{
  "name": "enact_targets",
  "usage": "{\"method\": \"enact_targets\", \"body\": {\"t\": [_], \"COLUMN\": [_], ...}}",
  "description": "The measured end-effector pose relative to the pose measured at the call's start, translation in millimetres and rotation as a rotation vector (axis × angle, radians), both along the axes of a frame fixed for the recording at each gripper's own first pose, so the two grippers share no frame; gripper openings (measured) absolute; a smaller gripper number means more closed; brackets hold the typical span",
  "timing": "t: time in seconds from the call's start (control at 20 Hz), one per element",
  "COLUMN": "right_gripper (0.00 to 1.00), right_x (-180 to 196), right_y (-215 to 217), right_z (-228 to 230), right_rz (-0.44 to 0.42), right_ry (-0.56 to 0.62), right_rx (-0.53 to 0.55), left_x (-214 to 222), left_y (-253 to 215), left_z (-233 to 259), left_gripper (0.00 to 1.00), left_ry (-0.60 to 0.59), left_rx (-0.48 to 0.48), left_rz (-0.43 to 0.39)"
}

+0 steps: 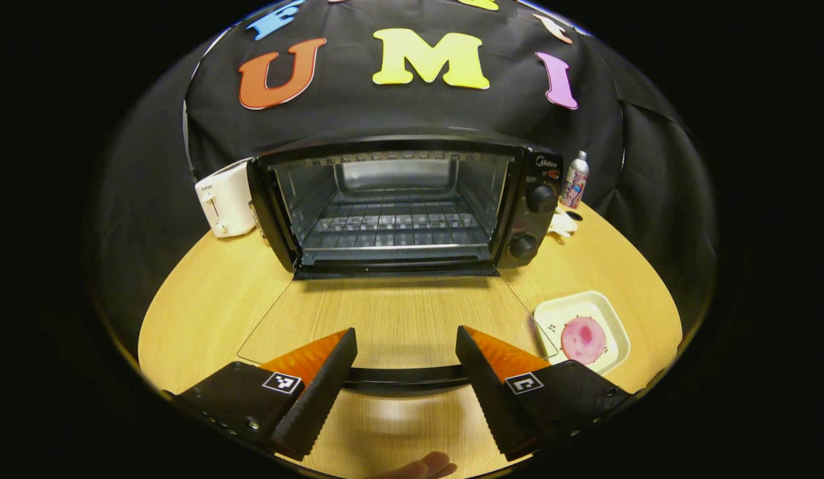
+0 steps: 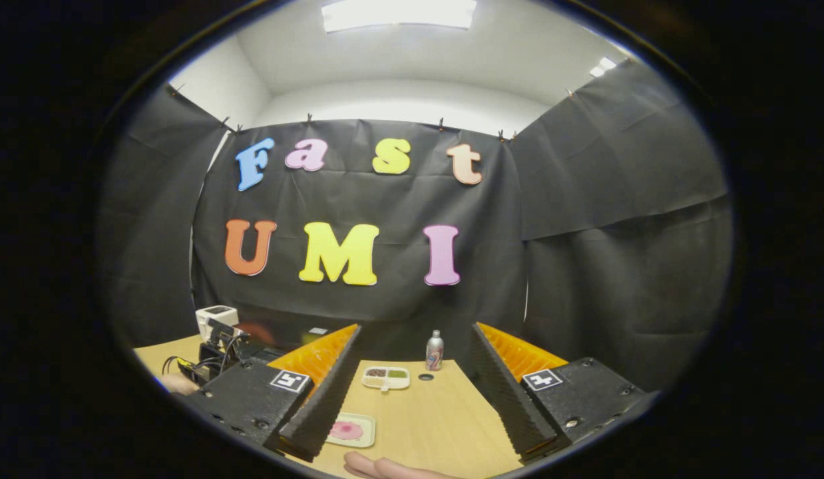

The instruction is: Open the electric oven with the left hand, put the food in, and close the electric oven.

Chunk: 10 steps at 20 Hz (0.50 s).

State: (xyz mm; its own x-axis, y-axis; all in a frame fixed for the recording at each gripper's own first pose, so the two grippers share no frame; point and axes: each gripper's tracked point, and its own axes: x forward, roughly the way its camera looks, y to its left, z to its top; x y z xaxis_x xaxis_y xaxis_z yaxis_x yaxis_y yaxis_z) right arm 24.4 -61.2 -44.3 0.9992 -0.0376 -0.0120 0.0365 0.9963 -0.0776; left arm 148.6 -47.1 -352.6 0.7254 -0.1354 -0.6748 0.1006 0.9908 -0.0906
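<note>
Presently, in the left gripper view, your electric oven [image 1: 399, 206] stands open at the back of the wooden table [image 1: 206, 299], its glass door [image 1: 385, 319] folded down flat toward you. The door handle [image 1: 405, 380] lies between the fingers of your left gripper [image 1: 405, 372], which are spread wide and, as far as can be judged, press on nothing. The oven's wire rack [image 1: 392, 229] is bare. To the right of the door sits a cream square plate [image 1: 612, 319] carrying the food, a round pink slice [image 1: 583, 339]. A white toaster [image 1: 225, 199] stands just beside the oven's left wall; a small bottle [image 1: 576, 179] stands behind its right side.

In my judgement the opening step is done and the loading step is in hand. Your next move calls for the right gripper to come down on the plate or the slice, take it, and carry it over the lowered door onto the rack.

In the right gripper view, your right gripper [image 2: 415, 372] is held high, fingers wide apart and empty. Below it lies the plate [image 2: 367, 436] with the pink slice [image 2: 345, 430]. Farther off rests a divided tray [image 2: 385, 378] holding dark, reddish and green portions in separate compartments, near the bottle [image 2: 434, 350]. A fingertip [image 2: 379, 467] shows at the bottom edge.
</note>
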Motion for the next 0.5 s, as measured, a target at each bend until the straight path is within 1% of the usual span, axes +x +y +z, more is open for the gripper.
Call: {"method": "enact_targets", "body": {"t": [0.15,0.3,0.5], "right_gripper": [0.97,0.97,0.97], "right_x": [0,2,5], "right_y": [0,1,4], "right_z": [-3,-11,-21], "right_rz": [0.000,0.005,0.014], "right_ry": [0.007,0.026,0.054], "right_rx": [0.001,-0.003,-0.003], "left_x": [-12,-16,-19], "left_y": [1,6,6], "left_z": [-15,-16,-22], "left_gripper": [0.95,0.94,0.94], "left_ry": [0.053,0.029,0.008], "left_rx": [-0.020,0.003,-0.012], "left_rz": [0.009,0.007,0.001]}}
